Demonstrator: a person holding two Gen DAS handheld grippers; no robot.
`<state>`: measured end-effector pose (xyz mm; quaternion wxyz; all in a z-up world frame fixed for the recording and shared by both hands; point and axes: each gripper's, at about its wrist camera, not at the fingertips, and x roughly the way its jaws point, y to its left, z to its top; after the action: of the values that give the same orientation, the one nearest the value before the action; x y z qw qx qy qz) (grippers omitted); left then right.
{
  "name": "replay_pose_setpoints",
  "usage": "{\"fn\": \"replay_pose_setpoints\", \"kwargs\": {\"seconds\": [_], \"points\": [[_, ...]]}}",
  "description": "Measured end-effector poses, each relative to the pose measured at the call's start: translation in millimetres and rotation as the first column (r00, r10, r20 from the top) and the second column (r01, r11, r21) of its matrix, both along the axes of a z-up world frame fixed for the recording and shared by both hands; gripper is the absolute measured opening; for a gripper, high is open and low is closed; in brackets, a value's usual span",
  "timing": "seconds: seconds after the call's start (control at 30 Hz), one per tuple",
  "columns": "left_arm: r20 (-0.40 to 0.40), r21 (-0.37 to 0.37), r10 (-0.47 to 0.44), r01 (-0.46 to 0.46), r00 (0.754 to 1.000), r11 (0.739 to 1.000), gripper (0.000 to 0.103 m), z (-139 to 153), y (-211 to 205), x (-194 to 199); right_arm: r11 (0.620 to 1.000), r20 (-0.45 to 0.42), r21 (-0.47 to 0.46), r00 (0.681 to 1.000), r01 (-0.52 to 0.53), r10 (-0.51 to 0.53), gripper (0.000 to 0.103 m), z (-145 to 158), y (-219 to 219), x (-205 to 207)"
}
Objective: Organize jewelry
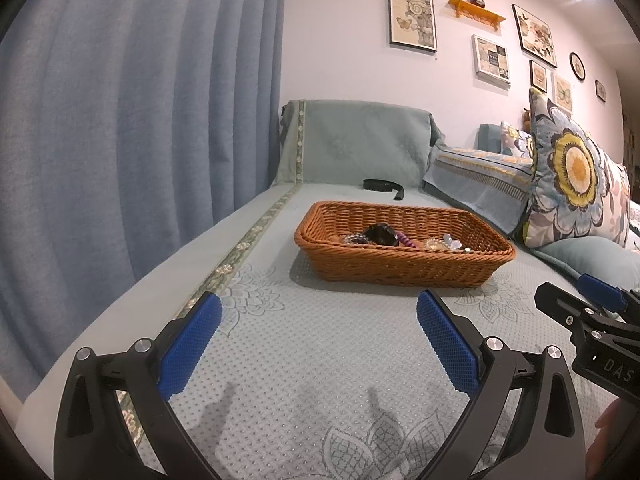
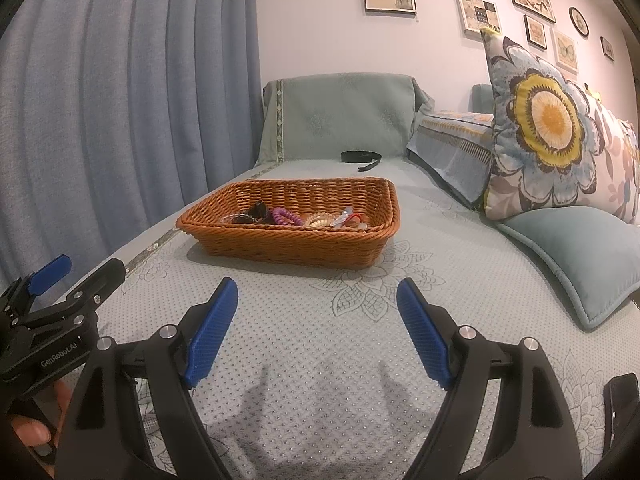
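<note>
A brown wicker basket (image 1: 404,264) (image 2: 288,242) sits on the pale green sofa cover. Inside it lie several pieces of jewelry: a dark bracelet (image 1: 380,234) (image 2: 258,212), a purple coil band (image 1: 406,239) (image 2: 286,217), a gold-toned piece (image 2: 320,221) and clear beads (image 1: 450,243) (image 2: 346,216). My left gripper (image 1: 318,312) is open and empty, a short way in front of the basket. My right gripper (image 2: 318,298) is open and empty, also in front of the basket. Each gripper shows at the edge of the other's view.
A black strap (image 1: 384,186) (image 2: 360,157) lies on the cover behind the basket. Cushions (image 2: 540,140) (image 1: 576,176) line the right side. A blue curtain (image 1: 120,120) hangs on the left. A dark object (image 2: 622,404) lies at the lower right.
</note>
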<state>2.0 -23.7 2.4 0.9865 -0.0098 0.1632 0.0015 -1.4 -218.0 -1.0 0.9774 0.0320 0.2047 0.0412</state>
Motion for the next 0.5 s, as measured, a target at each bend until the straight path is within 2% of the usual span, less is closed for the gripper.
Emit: {"fn": "replay_pose_setpoints", "kwargs": {"seconds": [0.5], "points": [[-0.014,-0.014,0.005,-0.006,1.000,1.000,0.095,0.1,-0.2,1.2,1.000,-0.003,-0.003,1.000,-0.003,0.003,0.078,-0.6,0.9,1.1]]}}
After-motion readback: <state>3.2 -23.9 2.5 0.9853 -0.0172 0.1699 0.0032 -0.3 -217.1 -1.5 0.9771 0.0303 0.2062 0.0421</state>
